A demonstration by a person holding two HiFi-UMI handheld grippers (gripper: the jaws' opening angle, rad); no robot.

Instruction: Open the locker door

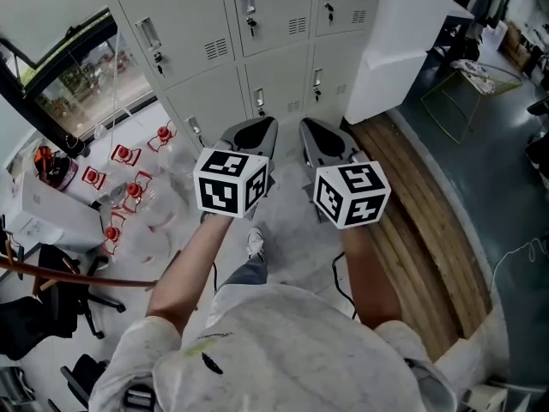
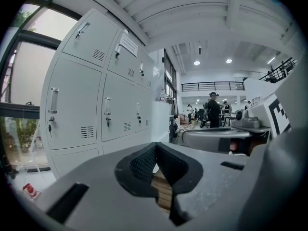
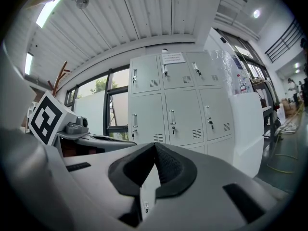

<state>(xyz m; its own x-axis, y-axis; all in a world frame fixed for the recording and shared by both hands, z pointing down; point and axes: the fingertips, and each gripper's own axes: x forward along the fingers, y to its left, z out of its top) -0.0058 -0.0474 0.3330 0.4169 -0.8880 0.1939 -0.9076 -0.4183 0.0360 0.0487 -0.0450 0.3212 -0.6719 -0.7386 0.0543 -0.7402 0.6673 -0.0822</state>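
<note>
Left gripper: closed, empty.
Right gripper: closed, empty.
Lockers: ahead of both grippers, not touching; every door shut.
Handles: long axis upright; the right gripper seems to face them more squarely.

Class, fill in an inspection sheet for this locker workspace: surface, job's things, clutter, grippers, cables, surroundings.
Surface: pale floor; wooden strip at right.
Job's things: grey lockers, every door in view shut, keys in several locks.
Clutter: red-and-clear items and a white box on the floor at left; a black chair.
Grippers: left gripper and right gripper both shut, empty, short of the lockers.
Cables: black cable by the person's feet; thin white cable at right.
Surroundings: window left of the lockers, white cabinet right, people far off.
</note>
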